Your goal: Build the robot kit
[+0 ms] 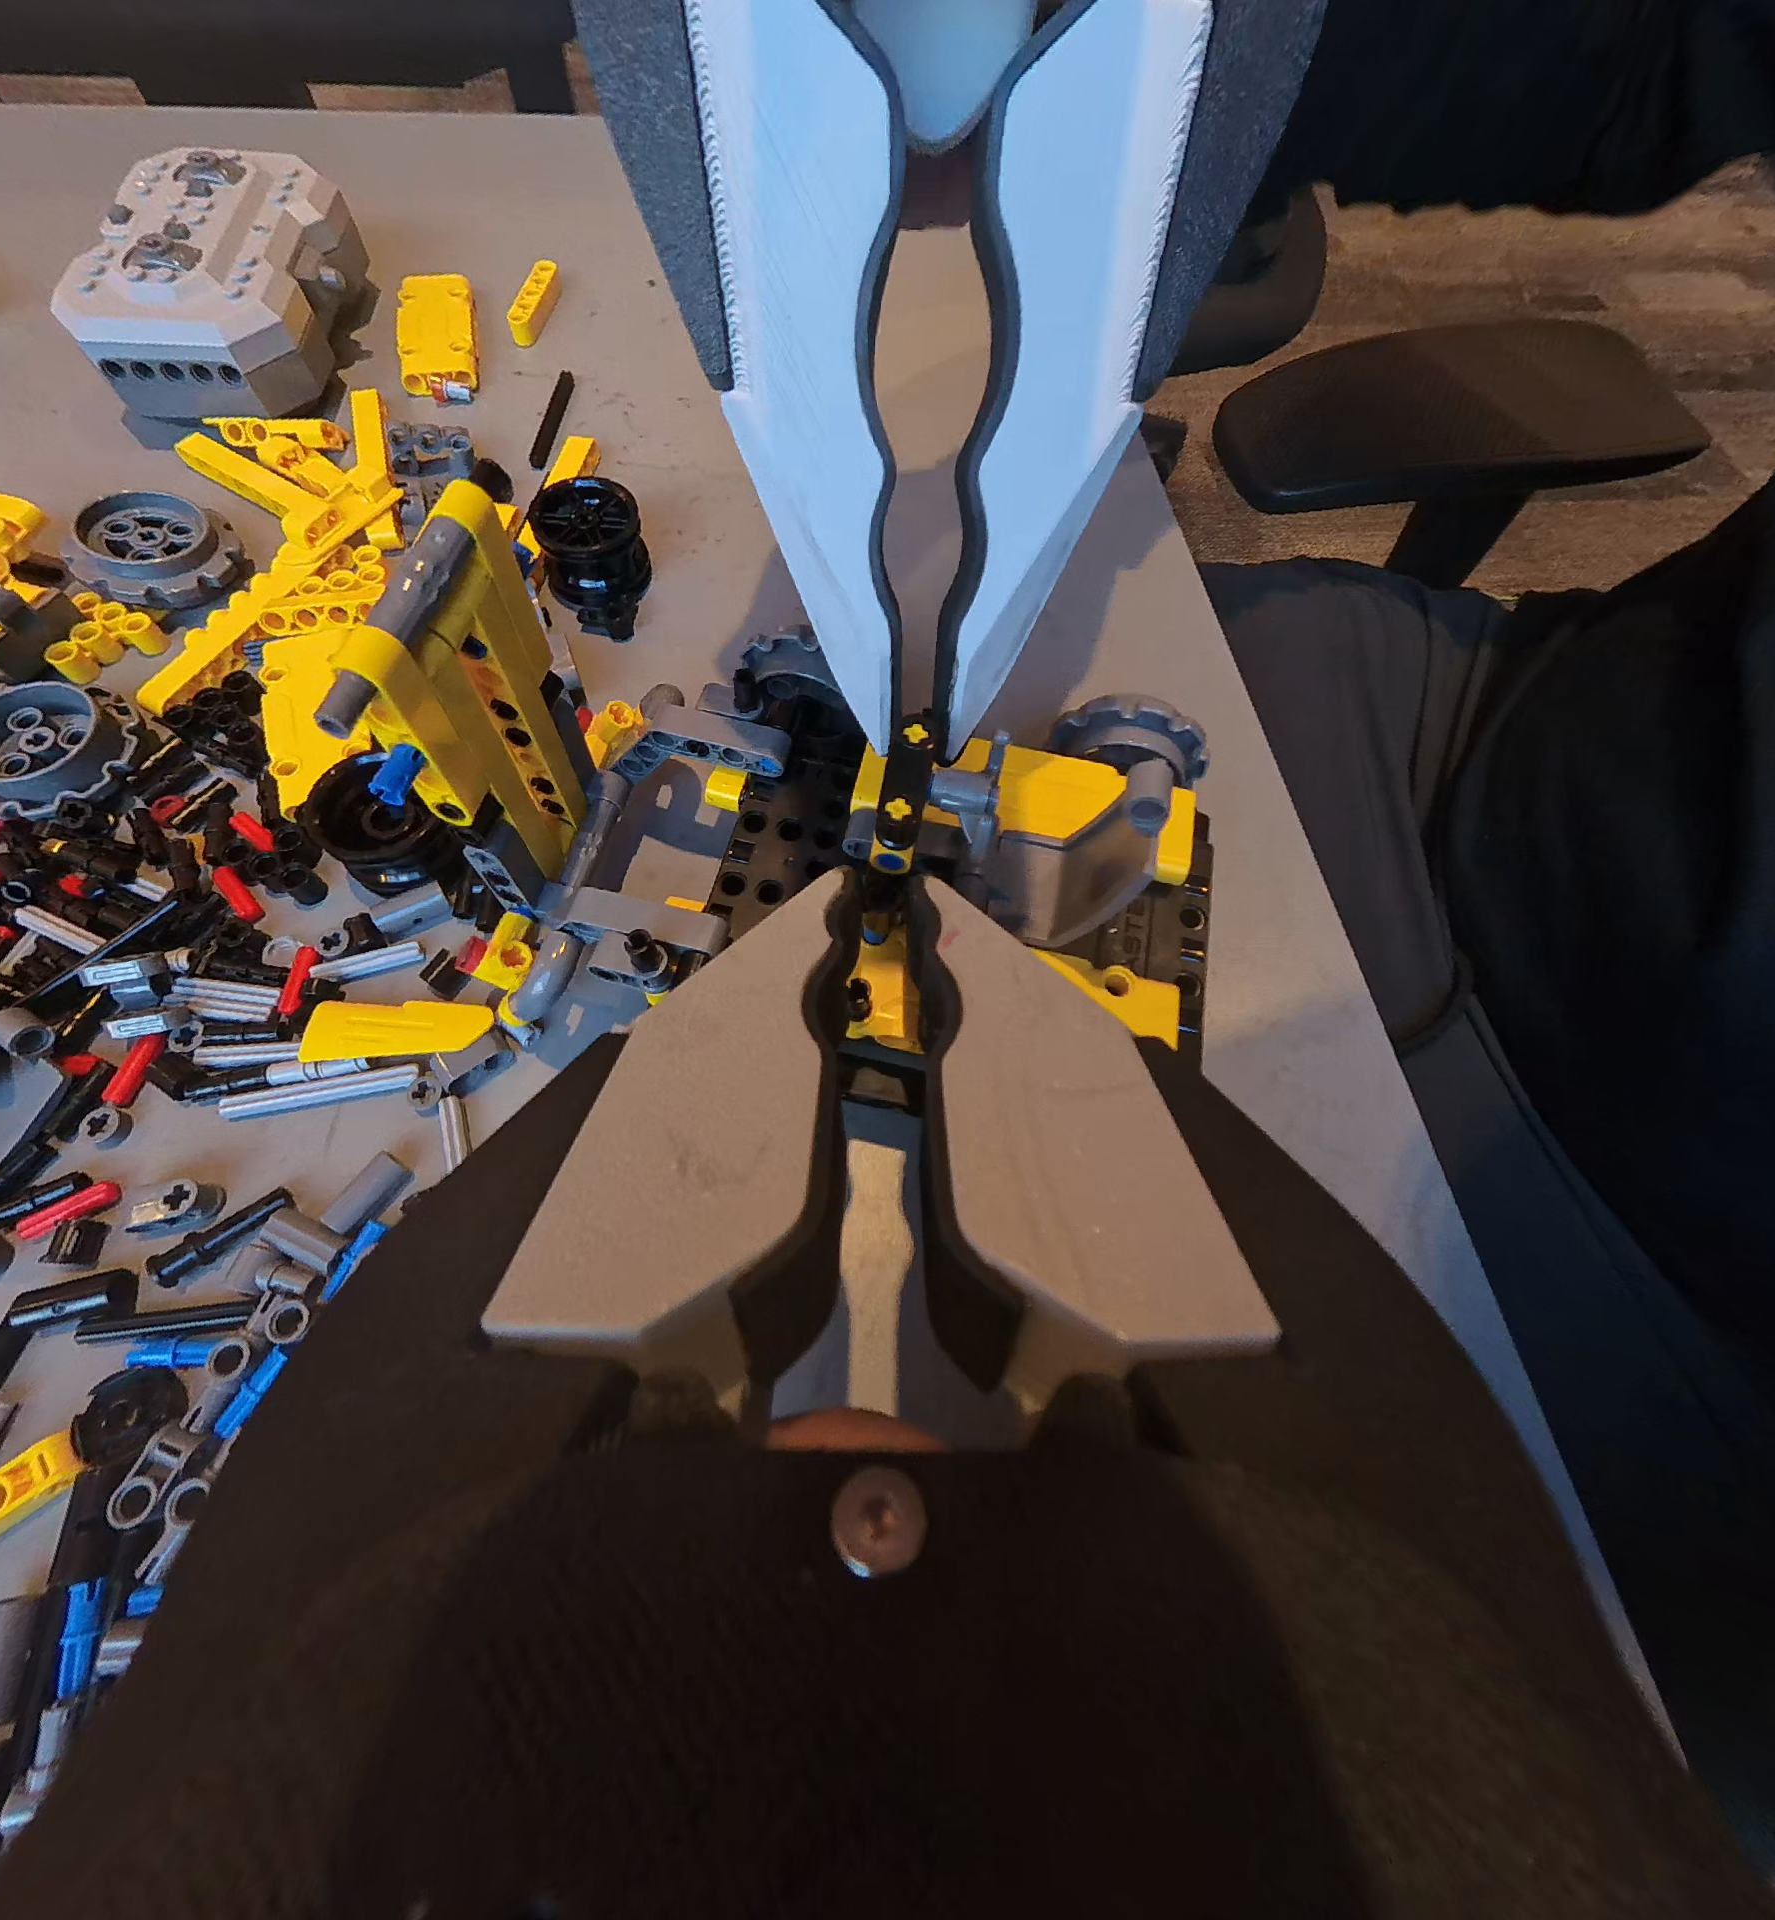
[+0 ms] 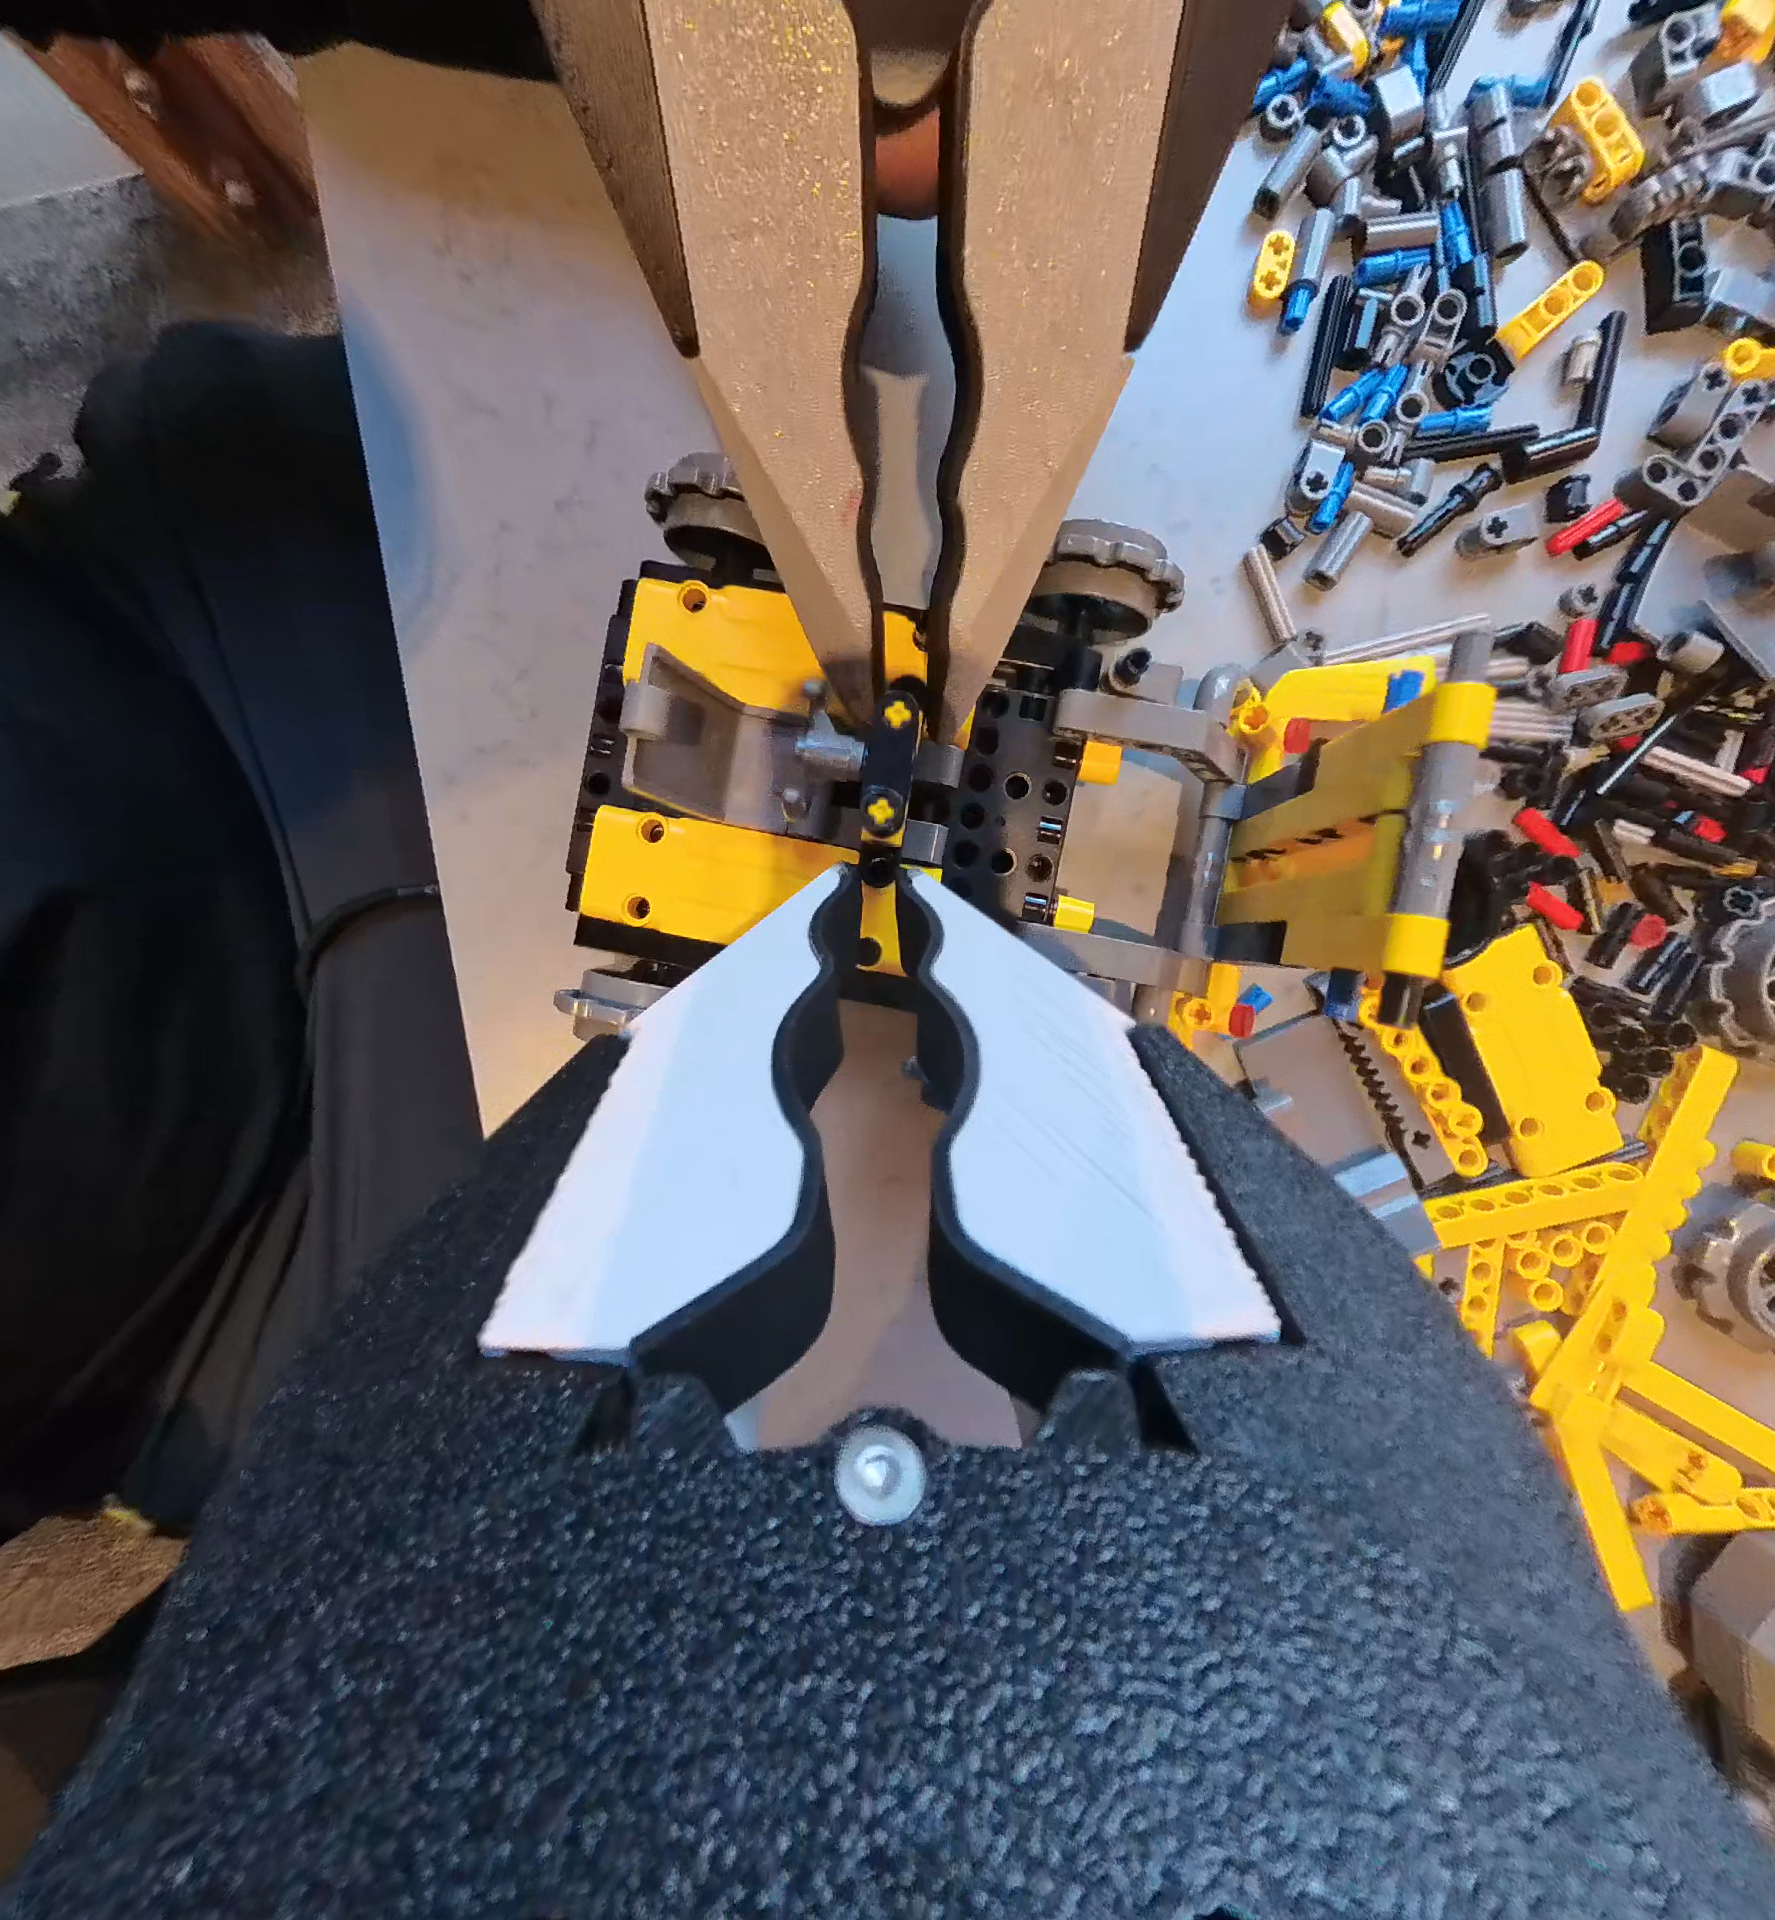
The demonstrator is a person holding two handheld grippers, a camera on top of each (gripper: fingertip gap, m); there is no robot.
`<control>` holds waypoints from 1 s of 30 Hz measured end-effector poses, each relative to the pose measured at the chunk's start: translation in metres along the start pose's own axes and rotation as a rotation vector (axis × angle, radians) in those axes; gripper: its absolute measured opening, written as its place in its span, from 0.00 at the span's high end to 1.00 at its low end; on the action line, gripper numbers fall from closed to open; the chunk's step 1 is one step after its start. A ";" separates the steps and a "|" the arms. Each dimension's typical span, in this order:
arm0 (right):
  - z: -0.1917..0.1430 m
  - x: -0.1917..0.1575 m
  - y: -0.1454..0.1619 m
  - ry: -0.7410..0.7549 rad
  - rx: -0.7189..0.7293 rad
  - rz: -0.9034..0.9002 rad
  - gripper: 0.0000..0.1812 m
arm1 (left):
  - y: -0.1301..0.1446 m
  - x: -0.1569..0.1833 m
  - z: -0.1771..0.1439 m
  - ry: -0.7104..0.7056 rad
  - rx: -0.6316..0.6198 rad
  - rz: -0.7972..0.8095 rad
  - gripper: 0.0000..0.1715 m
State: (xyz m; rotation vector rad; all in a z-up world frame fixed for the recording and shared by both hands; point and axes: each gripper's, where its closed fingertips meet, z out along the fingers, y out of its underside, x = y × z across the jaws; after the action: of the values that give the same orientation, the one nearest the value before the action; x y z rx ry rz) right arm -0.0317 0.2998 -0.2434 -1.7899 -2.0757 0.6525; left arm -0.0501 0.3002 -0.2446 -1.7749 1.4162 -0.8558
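While both claws (left [image 1: 888,883], right [image 2: 875,883]) seemingly pinch the vehicle model [image 2: 758,748].

- Two grippers: one grey [image 1: 878,883], one white [image 1: 914,717]
- One part-built yellow and black brick vehicle [image 1: 1049,831]
- One grey motor block [image 1: 208,281]
- One office chair [image 1: 1454,426]
- Loose pins, beams: too many to count

Left gripper [image 1: 878,883]: 2 grey pointed fingers, wavy black pads, black body, 1 silver screw.
Right gripper [image 2: 872,878]: 2 white fingers, black pads, grainy black body, 1 screw.
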 end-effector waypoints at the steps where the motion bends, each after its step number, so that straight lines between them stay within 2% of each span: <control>1: 0.001 0.000 0.000 -0.007 -0.014 0.012 0.97 | 0.001 0.000 0.000 0.000 -0.001 -0.001 0.97; 10: 0.003 -0.002 0.001 0.009 -0.155 -0.025 0.97 | 0.004 0.001 -0.001 0.014 0.014 -0.009 0.97; 17: 0.014 -0.001 0.005 0.015 -0.194 -0.026 0.96 | 0.005 0.001 -0.001 -0.007 -0.022 0.023 0.97; 21: 0.005 0.000 0.009 0.041 -0.187 -0.050 0.98 | 0.003 0.003 -0.002 -0.001 -0.004 0.006 0.97; 26: -0.017 0.004 0.003 0.043 -0.025 0.002 0.95 | 0.003 0.004 -0.003 0.021 0.009 -0.022 0.97; 28: -0.017 -0.002 -0.004 -0.003 0.040 0.031 0.93 | 0.003 0.004 -0.003 0.022 0.012 -0.026 0.97; 30: -0.011 -0.004 -0.004 -0.010 0.043 0.035 0.89 | 0.003 0.003 -0.003 0.019 0.013 -0.026 0.97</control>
State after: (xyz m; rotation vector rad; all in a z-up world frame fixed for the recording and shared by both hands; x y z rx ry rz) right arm -0.0289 0.2965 -0.2321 -1.8063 -2.0255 0.7114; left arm -0.0532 0.2961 -0.2451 -1.7836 1.3992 -0.8956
